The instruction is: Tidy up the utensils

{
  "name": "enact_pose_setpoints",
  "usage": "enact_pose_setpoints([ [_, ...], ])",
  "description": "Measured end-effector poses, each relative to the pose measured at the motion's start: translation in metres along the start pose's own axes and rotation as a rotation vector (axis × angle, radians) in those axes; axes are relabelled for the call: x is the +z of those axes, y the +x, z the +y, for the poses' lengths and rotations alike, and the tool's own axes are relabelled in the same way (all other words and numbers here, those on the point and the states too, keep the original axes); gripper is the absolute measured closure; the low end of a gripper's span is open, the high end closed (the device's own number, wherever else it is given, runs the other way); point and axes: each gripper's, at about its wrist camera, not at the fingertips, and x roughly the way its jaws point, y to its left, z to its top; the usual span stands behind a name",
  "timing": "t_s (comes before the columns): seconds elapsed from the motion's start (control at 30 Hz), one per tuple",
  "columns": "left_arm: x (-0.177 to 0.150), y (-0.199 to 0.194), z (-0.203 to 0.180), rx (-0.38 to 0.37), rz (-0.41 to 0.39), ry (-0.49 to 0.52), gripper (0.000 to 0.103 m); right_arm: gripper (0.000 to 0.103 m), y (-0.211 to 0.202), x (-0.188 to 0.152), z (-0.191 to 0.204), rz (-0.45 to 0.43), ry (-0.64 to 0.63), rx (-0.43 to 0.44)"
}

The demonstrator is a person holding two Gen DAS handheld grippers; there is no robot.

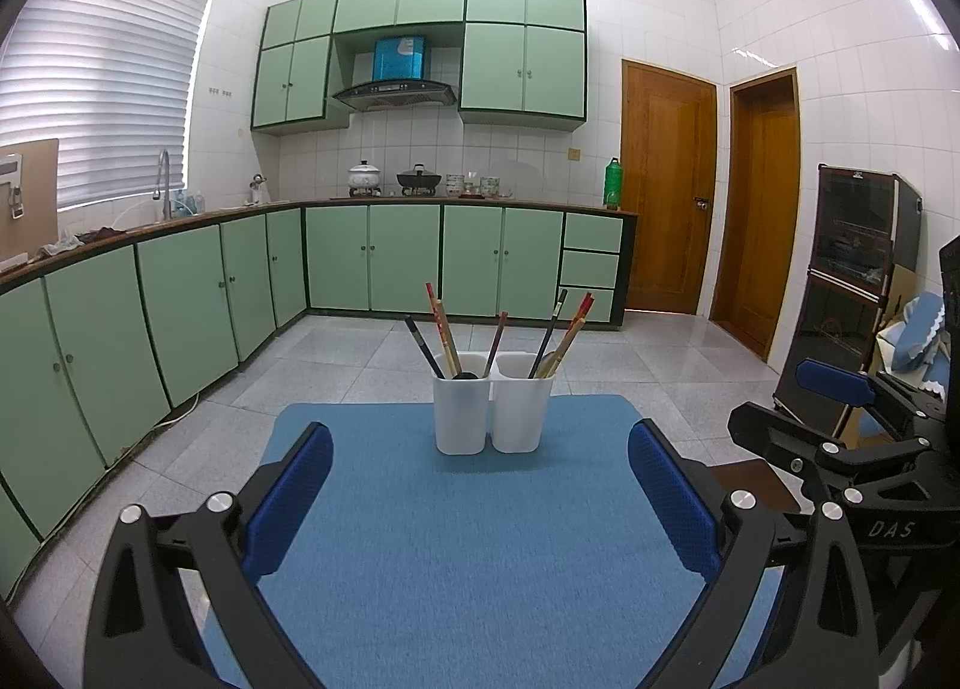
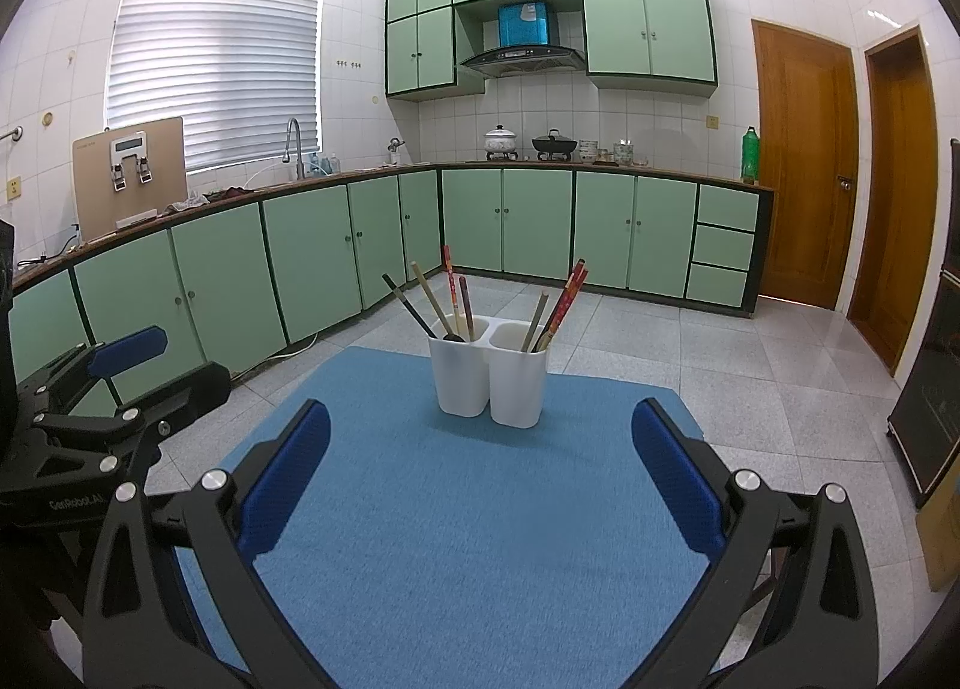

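Your left gripper (image 1: 480,467) hangs over the near part of the blue mat (image 1: 468,539) with its blue-padded fingers (image 1: 288,500) spread wide and nothing between them. Your right gripper (image 2: 480,461) is the same: pads (image 2: 678,473) far apart, holding nothing, low over the mat's near half. In the left wrist view the right gripper shows at the right edge; in the right wrist view the left gripper sits at the left edge, so the two are side by side and apart.

Straight ahead of both tools, toward the far edge of the mat, stand two white utensil cups (image 1: 492,410) touching each other, both upright. The left cup (image 2: 461,371) holds a black-handled ladle (image 2: 420,317) and several chopsticks (image 2: 453,293) leaning out of it. The right cup (image 2: 517,380) holds more chopsticks (image 2: 561,305), some red, tilted to the right.

Beyond the mat lie the grey tiled floor (image 1: 372,353), green base cabinets (image 1: 408,257) and two wooden doors (image 1: 666,185) at the far right.
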Motion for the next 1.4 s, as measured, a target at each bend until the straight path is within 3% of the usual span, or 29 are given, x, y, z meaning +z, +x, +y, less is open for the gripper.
enact_pose_setpoints([
  [1.4, 0.0017, 0.0066, 0.0046, -0.002, 0.029, -0.019, 0.006, 0.005, 0.008, -0.0067, -0.0043, 0.019, 0.001, -0.006],
])
